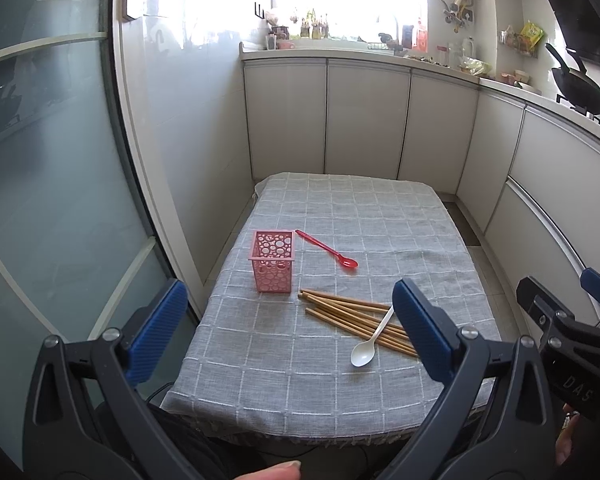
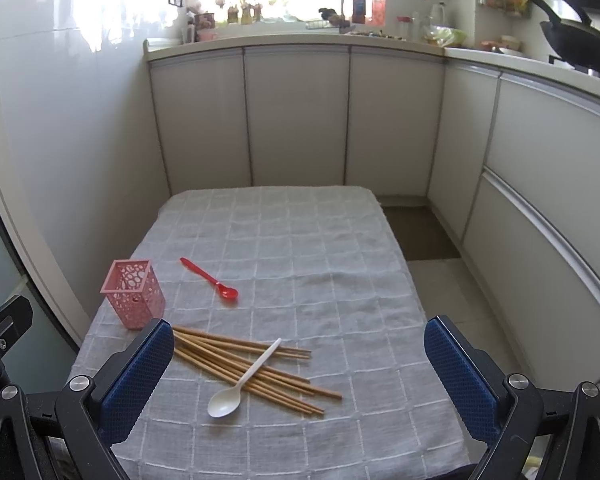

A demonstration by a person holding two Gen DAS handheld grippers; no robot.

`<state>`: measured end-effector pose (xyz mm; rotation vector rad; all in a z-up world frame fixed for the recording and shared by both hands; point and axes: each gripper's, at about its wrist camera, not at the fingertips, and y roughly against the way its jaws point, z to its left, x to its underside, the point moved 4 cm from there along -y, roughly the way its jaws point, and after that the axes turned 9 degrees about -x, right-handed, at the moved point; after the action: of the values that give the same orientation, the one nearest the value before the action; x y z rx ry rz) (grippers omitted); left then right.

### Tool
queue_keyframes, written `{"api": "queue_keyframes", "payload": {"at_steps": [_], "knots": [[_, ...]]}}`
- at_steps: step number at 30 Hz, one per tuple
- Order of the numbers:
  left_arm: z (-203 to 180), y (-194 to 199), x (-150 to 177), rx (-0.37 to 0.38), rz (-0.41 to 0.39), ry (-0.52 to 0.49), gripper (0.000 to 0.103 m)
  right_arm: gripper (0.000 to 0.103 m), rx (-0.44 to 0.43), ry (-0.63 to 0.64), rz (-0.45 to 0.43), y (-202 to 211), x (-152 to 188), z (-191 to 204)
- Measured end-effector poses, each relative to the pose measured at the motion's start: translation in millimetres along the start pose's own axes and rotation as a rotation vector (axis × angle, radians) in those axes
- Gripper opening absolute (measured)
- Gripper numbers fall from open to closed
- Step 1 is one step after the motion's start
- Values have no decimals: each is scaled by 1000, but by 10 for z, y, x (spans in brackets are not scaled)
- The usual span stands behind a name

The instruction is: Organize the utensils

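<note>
Nothing is in the pink holder (image 1: 273, 261) yet; it stands upright in the left middle of the left wrist frame, close to the left edge of the cloth-covered surface (image 1: 380, 220). The left hand-held gripper (image 1: 292, 328) and right hand-held gripper (image 2: 300, 376) both hang wide apart and empty above the near edge. A sensible start is the white spoon (image 2: 240, 380), which lies across the chopsticks (image 2: 252, 364) at lower centre: pinch its handle, not the bowl, and lift straight up so the sticks stay put. The red spoon (image 2: 210, 280) lies apart, just right of the holder. Open cloth fills the right and far half, giving swing room; the holder's nearness to the edge calls for gentle insertion.
</note>
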<state>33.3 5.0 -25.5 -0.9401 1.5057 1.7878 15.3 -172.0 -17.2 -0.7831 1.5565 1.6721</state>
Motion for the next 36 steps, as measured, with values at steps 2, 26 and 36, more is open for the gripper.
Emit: {"api": "queue_keyframes", "payload": {"at_steps": [2, 26, 36], "knots": [[-6, 2, -1, -1, -1, 1, 102, 103, -1, 1, 1, -5, 2, -1], [51, -52, 22, -4, -4, 6, 102, 103, 3, -7, 4, -52, 32, 17], [66, -38, 22, -6, -8, 10, 102, 103, 4, -7, 3, -23, 21, 10]]}}
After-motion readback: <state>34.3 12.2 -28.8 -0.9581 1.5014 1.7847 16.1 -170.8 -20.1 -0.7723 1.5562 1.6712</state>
